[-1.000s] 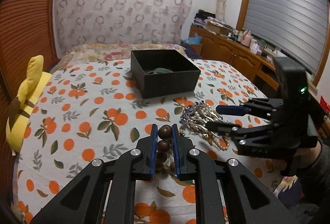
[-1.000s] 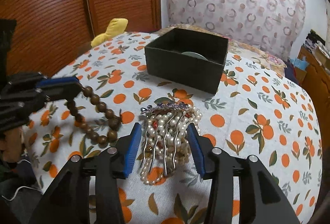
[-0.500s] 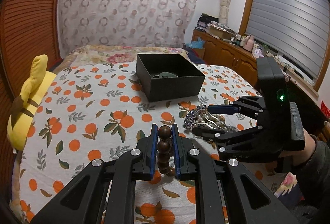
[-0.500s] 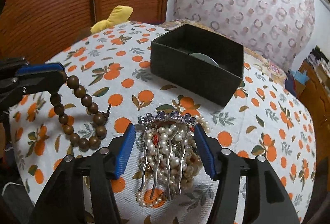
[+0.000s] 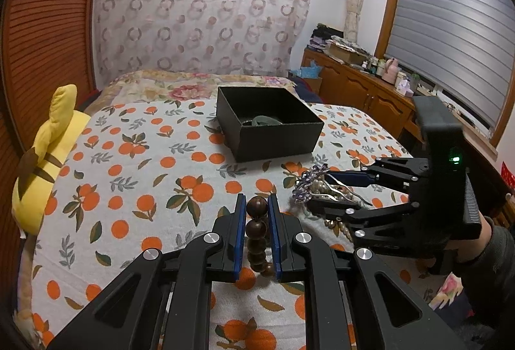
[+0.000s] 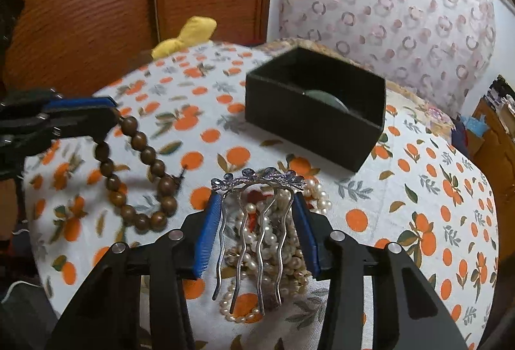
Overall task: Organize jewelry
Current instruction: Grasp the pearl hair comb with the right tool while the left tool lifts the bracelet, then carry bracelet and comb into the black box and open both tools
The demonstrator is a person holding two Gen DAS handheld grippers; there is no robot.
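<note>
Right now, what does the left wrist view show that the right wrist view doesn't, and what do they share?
Only the left wrist view shows the wooden cabinet, the window blind, and the whole right gripper shut on the hair comb.

Only the right wrist view shows the bead bracelet hanging as a full loop from the left gripper, and the comb's wavy prongs over the pearl necklace.

Both show the black box with a greenish item inside, the orange-print bedspread and the yellow plush.

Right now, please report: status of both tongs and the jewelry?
Left tongs shut on wooden bead bracelet. Right tongs shut on hair comb, above pearl strands. Black box open, path unobstructed.
</note>
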